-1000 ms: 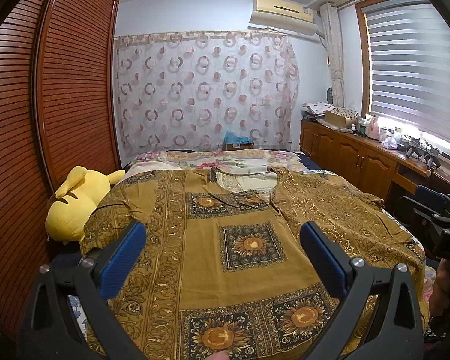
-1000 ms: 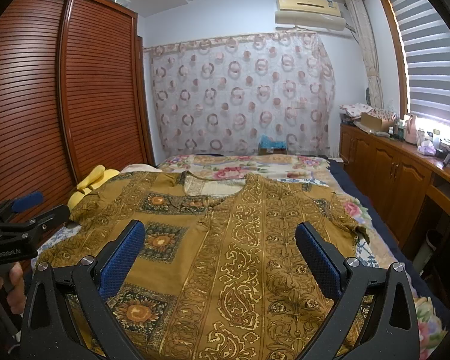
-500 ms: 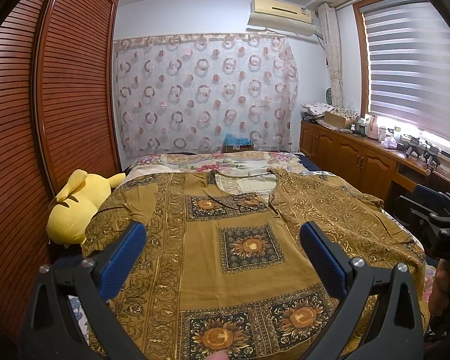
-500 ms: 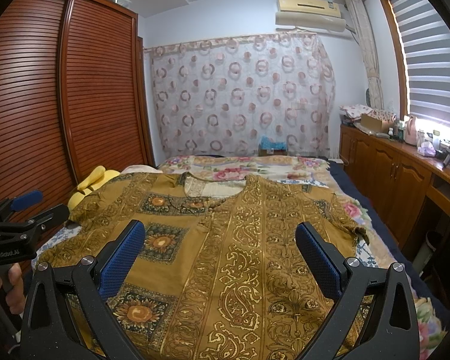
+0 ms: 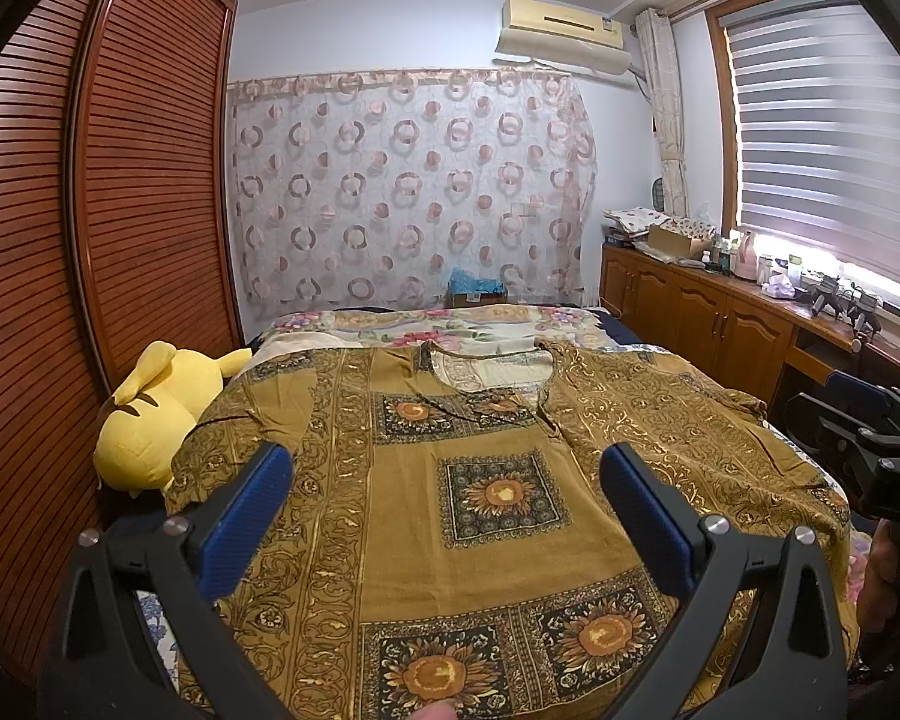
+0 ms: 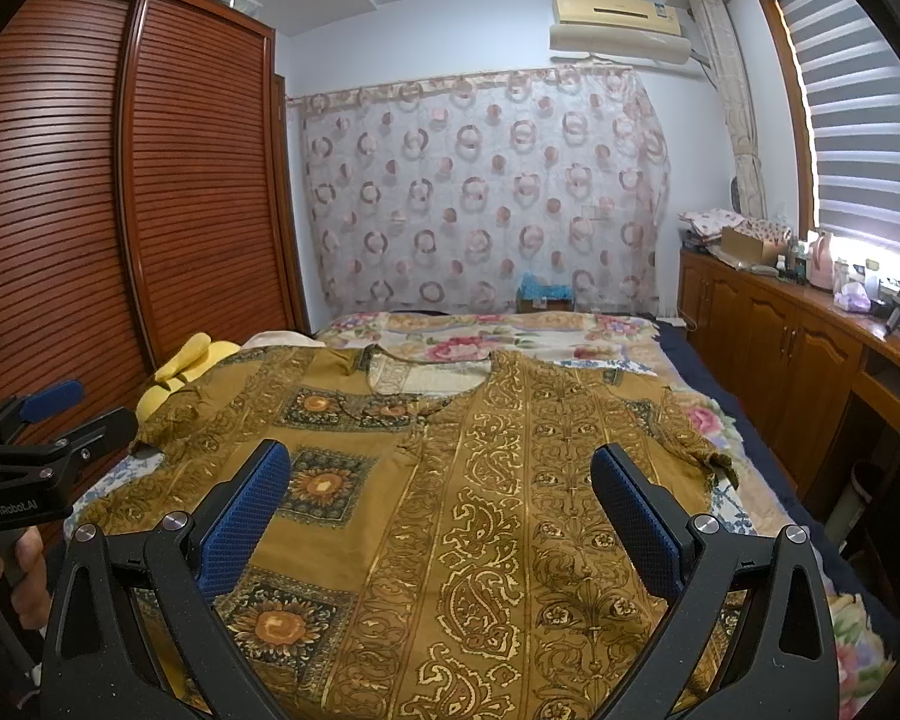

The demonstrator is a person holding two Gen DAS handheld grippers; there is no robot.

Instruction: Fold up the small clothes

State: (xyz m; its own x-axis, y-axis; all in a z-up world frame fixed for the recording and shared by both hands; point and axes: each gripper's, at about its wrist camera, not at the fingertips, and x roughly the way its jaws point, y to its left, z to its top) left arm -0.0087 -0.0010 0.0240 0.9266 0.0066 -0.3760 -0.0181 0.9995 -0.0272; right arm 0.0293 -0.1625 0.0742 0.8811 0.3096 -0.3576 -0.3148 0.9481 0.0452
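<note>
Tunic (image 5: 486, 516) of ochre print lies flat on the bed (image 6: 498, 330), looks thin and limp; better pinch sleeve edges. Left gripper (image 5: 444, 501) and right gripper (image 6: 438, 495) both spread, empty.

Ochre blouse (image 5: 492, 540) (sunflower squares, gold scrollwork); yellow plush (image 5: 156, 420); floral bedsheet (image 6: 510, 336); blue-padded tongs (image 5: 444, 516).

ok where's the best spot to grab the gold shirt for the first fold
Probably the short sleeve on the window side. It juts out past the shirt body as a loose, slightly rumpled edge, so the right gripper, fingers wide apart, could come in from that side and pinch it.
</note>
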